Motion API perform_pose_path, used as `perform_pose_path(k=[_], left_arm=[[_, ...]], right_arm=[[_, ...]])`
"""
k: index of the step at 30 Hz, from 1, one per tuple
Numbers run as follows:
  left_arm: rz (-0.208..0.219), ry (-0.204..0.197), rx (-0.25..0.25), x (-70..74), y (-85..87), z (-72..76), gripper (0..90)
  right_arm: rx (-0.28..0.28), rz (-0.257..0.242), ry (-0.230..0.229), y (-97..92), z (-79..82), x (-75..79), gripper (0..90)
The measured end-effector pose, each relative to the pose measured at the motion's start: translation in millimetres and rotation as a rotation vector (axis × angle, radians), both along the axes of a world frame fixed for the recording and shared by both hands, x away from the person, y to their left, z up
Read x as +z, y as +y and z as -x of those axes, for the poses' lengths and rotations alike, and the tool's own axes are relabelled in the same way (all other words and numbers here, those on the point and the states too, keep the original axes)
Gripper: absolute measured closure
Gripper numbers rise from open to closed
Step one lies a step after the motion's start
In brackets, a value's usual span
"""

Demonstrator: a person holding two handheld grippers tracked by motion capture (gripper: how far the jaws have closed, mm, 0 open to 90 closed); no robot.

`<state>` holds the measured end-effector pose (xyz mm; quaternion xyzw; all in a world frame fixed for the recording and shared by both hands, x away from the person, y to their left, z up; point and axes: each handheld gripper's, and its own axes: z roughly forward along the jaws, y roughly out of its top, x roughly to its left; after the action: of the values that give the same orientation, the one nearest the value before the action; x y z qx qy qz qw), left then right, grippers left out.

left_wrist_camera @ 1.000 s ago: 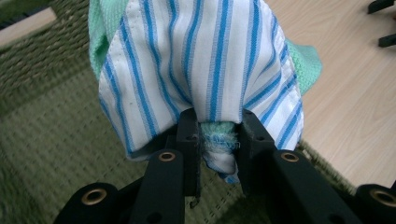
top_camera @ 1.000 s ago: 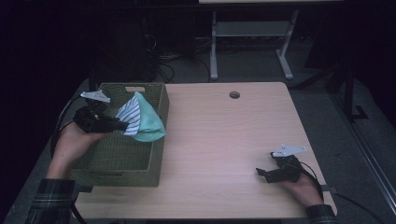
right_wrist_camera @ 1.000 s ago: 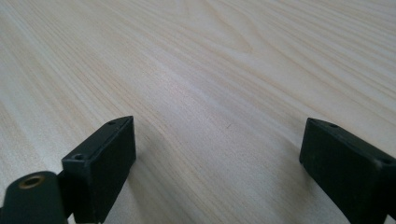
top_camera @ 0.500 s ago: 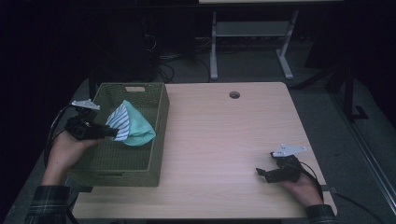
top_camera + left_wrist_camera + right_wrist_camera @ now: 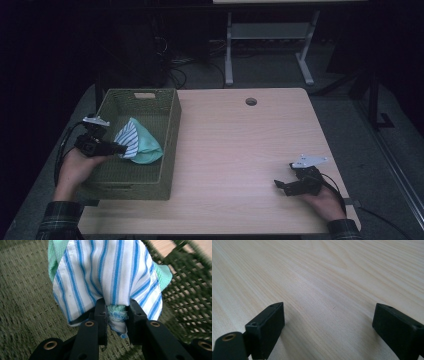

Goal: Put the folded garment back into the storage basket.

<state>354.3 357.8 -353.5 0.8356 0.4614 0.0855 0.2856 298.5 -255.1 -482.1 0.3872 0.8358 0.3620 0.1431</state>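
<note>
— So how far along is the putting-away?

— Nearly there, I'd judge. The left gripper point(image 5: 119, 148) has its fingers point(image 5: 101, 312) pinched on a bunched fold of the cloths: a blue-and-white striped cloth point(image 5: 110, 272) wrapped over a mint-green cloth point(image 5: 162, 273). In the high view the bundle point(image 5: 137, 142) sits inside the green woven basket point(image 5: 167, 150), low among its walls.

— Is it resting on the bottom?

— Hard to say. In the left gripper view the basket floor point(image 5: 27, 290) lies close under the hanging fabric, but whether the cloth touches it I cannot tell.

— And the other hand?

— The right gripper point(image 5: 278, 184) rests near the front right of the tabletop point(image 5: 235, 145), well apart from the basket. Its fingers point(image 5: 270, 322) stand wide with nothing but bare wood between them.

— What is left, then?

— Letting go, I'd say: the cloths are in the basket's space, yet the fingers grip them. The release and the hand's way out are not done. No other cloth lies on the tabletop, so this looks like the last piece.
</note>
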Motion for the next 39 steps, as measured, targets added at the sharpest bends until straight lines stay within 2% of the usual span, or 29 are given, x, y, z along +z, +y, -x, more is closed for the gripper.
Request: perform_pose_path(k=[3,10,15,20,21,22,30,32,39], left_arm=[[0.004,0.007,0.004,-7.0,-0.6,-1.9,72.8],[-0.020,0.014,0.009,-18.8,-3.3,-7.7,72.6],[-0.052,0.023,0.018,-24.8,-6.0,-10.7,72.4],[-0.060,0.031,0.017,-31.5,-5.8,-14.8,72.2],[-0.051,0.031,0.030,-34.0,-7.1,-15.3,72.1],[-0.075,0.037,0.017,-35.0,-6.4,-16.4,72.1],[-0.108,0.051,0.023,-45.7,-9.4,-20.3,71.5],[-0.144,0.071,0.027,-49.7,-9.6,-21.6,70.9],[-0.186,0.114,0.037,-56.8,-10.0,-25.0,68.1]], right_arm=[[0.001,0.001,-0.002,-0.2,-0.2,-0.1,10.3],[0.001,0.000,-0.002,-0.2,-0.2,-0.2,10.3],[0.001,0.000,-0.002,-0.2,-0.2,-0.2,10.3],[0.001,0.000,-0.003,-0.2,-0.2,-0.2,10.3],[0.001,0.000,-0.002,-0.2,-0.2,-0.2,10.3],[0.001,0.000,-0.002,-0.2,-0.2,-0.2,10.3],[0.001,0.001,-0.003,-0.2,-0.2,-0.2,10.3],[0.003,0.003,-0.003,-0.4,-0.3,-0.2,10.3],[0.001,0.001,-0.002,-0.2,-0.2,-0.2,10.3]])
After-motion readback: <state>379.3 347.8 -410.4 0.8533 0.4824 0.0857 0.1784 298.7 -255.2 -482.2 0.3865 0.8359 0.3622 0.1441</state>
